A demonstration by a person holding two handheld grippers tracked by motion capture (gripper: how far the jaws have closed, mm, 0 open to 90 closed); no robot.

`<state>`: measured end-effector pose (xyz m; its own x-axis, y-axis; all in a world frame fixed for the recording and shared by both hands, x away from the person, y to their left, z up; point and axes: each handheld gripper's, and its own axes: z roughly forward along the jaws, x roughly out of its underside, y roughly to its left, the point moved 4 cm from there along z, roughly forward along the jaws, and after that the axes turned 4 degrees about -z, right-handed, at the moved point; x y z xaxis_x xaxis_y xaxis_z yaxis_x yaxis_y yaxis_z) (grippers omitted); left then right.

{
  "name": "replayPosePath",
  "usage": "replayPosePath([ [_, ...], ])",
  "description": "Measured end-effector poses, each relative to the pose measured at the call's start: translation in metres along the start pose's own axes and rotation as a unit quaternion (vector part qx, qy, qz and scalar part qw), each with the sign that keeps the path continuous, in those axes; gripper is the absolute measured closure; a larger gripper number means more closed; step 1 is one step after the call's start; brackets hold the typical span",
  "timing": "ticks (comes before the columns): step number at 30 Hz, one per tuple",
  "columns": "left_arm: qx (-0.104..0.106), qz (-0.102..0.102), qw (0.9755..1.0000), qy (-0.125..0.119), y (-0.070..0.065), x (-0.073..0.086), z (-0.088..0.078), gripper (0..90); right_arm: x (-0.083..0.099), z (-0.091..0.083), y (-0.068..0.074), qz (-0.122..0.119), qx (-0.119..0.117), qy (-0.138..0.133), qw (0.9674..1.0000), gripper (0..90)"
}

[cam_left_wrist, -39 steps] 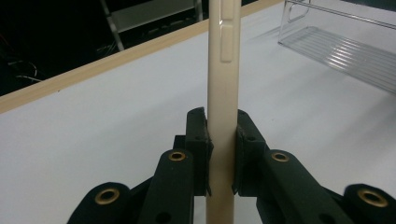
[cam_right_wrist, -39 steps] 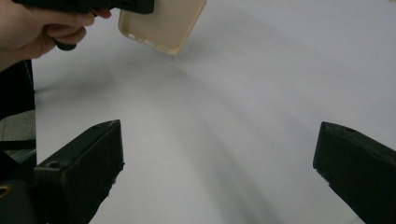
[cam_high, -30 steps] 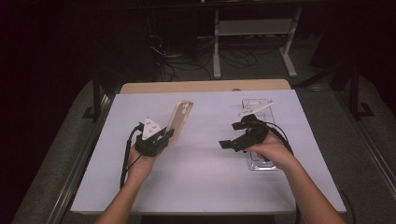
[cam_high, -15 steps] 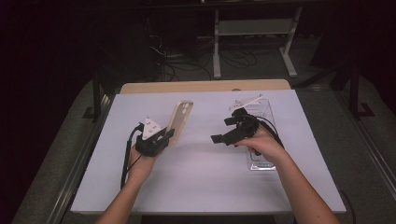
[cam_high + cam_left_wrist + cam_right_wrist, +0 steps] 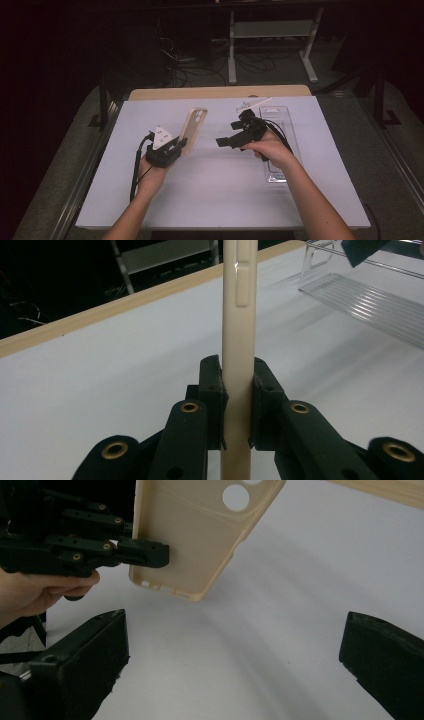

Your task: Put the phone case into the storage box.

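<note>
A white table (image 5: 215,200) filled the middle of the high view, with a strip of pale wood (image 5: 215,93) along its far edge and dark floor all around it. The person's two forearms came up from the bottom edge of that view, one toward the left of centre and one toward the right.

On the right half of the table lay a clear plastic tray (image 5: 286,125), long and narrow, running from the upper centre-right of the high view down under the right hand. In the left gripper view the same tray (image 5: 360,295) sat in the upper right corner, resting on the white surface.

The phone case (image 5: 192,130), cream-coloured, stood just left of centre in the high view, lifted off the table and leaning a little. In the left gripper view it rose as a thin upright edge (image 5: 239,340) through the middle of the frame. In the right gripper view its broad back (image 5: 200,535) filled the upper left, tilted, with a round camera hole near the top.

The left gripper (image 5: 172,149) was clenched on the case's lower end, its pads (image 5: 212,390) pressing both faces. The right gripper (image 5: 227,141) sat just right of centre in the high view, near the case but apart from it, pointing toward it; its jaws stood released and wide with nothing between them.
</note>
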<state>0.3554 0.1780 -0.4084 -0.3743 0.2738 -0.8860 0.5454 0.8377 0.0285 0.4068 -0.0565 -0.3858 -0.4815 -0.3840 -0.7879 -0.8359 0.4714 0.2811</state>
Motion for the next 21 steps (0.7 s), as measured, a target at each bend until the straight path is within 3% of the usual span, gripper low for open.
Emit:
replayPosePath([
  [11, -0.003, -0.005, 1.0, 0.0, 0.001, -0.001, 0.0, 79.0, -0.002, 0.018, -0.001, 0.024, -0.02, -0.015, 0.9994, 0.0],
  [21, -0.001, -0.009, 1.0, -0.003, -0.005, -0.001, 0.002, 79.0, 0.002, 0.021, 0.0, 0.045, -0.033, -0.02, 0.9983, 0.0],
])
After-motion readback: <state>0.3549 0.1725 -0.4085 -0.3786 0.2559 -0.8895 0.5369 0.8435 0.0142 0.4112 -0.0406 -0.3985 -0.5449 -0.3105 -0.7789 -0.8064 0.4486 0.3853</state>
